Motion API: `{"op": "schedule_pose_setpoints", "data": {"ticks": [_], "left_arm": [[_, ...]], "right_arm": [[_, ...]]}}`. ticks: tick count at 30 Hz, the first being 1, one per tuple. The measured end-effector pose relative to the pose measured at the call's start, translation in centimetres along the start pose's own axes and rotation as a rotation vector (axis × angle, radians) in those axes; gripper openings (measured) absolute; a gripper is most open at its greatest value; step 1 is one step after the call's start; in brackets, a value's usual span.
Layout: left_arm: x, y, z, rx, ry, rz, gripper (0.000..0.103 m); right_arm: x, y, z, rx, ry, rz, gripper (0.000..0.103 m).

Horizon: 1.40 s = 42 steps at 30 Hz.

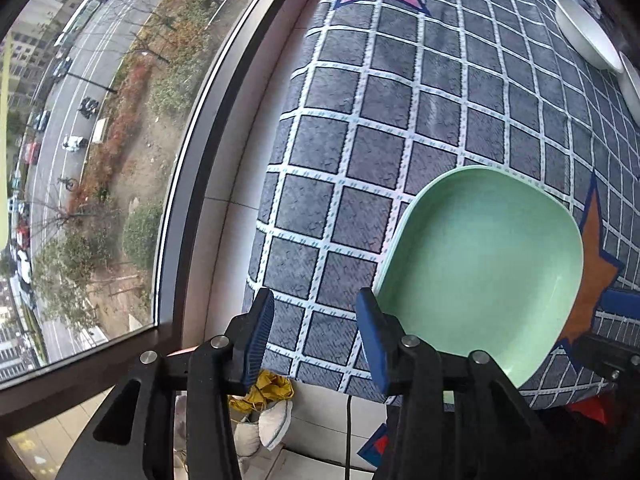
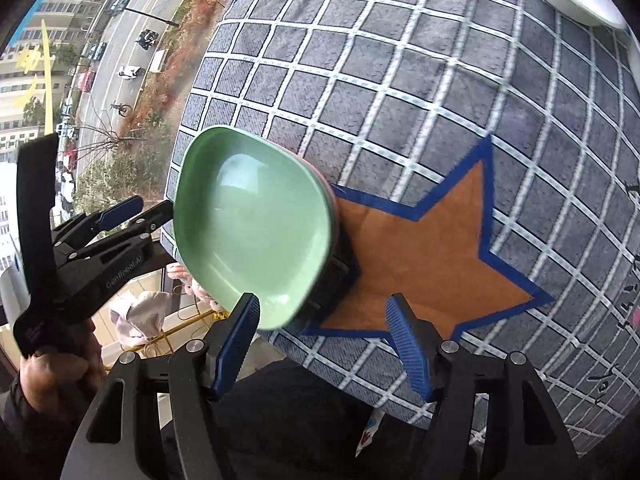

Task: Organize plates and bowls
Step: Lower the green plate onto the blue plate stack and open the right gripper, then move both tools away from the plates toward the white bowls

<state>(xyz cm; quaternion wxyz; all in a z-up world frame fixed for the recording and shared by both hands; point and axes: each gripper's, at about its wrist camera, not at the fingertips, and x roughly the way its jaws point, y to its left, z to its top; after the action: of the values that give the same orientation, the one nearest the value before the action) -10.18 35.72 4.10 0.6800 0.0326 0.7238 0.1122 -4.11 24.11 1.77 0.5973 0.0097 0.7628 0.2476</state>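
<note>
The green plate (image 1: 480, 268) sits at the near left corner of the surface (image 1: 400, 100), on a grey checked cloth, with its right edge over the brown star (image 2: 424, 256) printed there. In the right wrist view it looks to be resting on something dark underneath, perhaps another dish, though I cannot make out what.

The left claw (image 1: 316, 336) is at the plate's left rim with its fingers spread apart and nothing between them. One blue pad (image 1: 370, 332) lies just beside the rim, the other out over the cloth. The right claw (image 2: 324, 344) hangs at the near edge, also spread wide and empty, its left pad close to the plate's near rim.

Far off at the right end stand a white bowl (image 1: 586, 34) and the edge of another white dish (image 1: 632, 84), well apart from the green plate.

To my eye the step in hand is the approach to the green plate, with no grasp made yet. The next move, I would judge, calls for one claw to slip a pad under or over the rim and close on it. The rim is thin and sits near the corner, so a sideways nudge could push the plate off.
</note>
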Motion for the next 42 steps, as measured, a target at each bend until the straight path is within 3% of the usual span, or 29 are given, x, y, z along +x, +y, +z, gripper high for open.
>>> {"op": "schedule_pose_setpoints", "data": {"ticks": [2,6,7,9,11,13,16,18,20,21,23,31,32,33,34,35,38,42], "left_arm": [[0.5,-0.8,0.5,0.033,0.018,-0.022,0.046],[0.7,-2.9,1.4,0.112,0.02,-0.031,0.032],[0.8,-3.1,1.7,0.127,0.026,-0.026,0.026],[1.4,-3.2,2.1,0.127,0.057,-0.042,0.019],[1.8,-3.1,2.3,0.13,0.082,-0.07,0.019],[1.7,-3.1,2.6,0.141,0.083,-0.075,0.019],[1.9,-3.5,2.7,0.156,0.087,-0.072,0.02],[2.2,-3.6,2.6,0.169,0.096,-0.069,0.02],[2.2,-3.8,2.3,0.166,0.098,-0.084,0.02],[2.3,-3.8,2.5,0.162,0.098,-0.095,0.014],[2.5,-4.1,3.7,0.158,0.097,-0.101,0.0],[-0.5,-3.9,9.6,0.129,-0.013,-0.104,0.0],[-0.8,-3.9,10.5,0.127,-0.022,-0.108,0.0],[-0.8,-3.9,11.3,0.128,-0.022,-0.098,0.009],[-0.7,-4.0,11.9,0.129,-0.015,-0.072,0.022],[-0.7,-4.0,12.3,0.128,-0.014,-0.04,0.028],[-1.5,-3.3,12.3,0.106,-0.039,-0.029,0.033],[-3.7,-2.0,10.3,0.036,-0.064,-0.109,0.033]], "right_arm": [[1.4,0.9,0.8,-0.014,0.008,-0.009,0.067],[2.9,2.3,1.8,-0.048,-0.012,-0.071,0.066],[3.0,2.4,2.2,-0.051,-0.019,-0.085,0.063],[3.1,2.4,3.0,-0.032,-0.02,-0.083,0.044],[3.3,1.8,3.0,0.001,-0.003,-0.074,0.039],[3.2,1.1,2.3,0.055,0.006,-0.037,0.04],[3.7,0.6,2.0,0.102,0.027,-0.029,0.055],[4.2,0.3,1.9,0.121,0.05,-0.002,0.055],[4.6,0.0,1.6,0.123,0.058,0.033,0.05],[4.1,-1.0,1.1,0.111,0.061,0.028,0.039],[4.1,-0.3,1.5,0.077,0.05,0.003,0.037],[0.6,1.4,6.9,0.127,-0.077,-0.016,0.035],[0.5,1.4,8.0,0.145,-0.078,-0.017,0.038],[0.6,1.2,9.0,0.176,-0.055,-0.002,0.06],[0.6,1.1,9.3,0.198,-0.035,-0.004,0.074],[0.2,1.0,9.6,0.215,-0.04,-0.027,0.088],[-2.7,0.1,9.3,0.218,-0.126,-0.062,0.088],[-7.0,-2.3,5.7,0.248,-0.232,-0.071,0.088]]}}
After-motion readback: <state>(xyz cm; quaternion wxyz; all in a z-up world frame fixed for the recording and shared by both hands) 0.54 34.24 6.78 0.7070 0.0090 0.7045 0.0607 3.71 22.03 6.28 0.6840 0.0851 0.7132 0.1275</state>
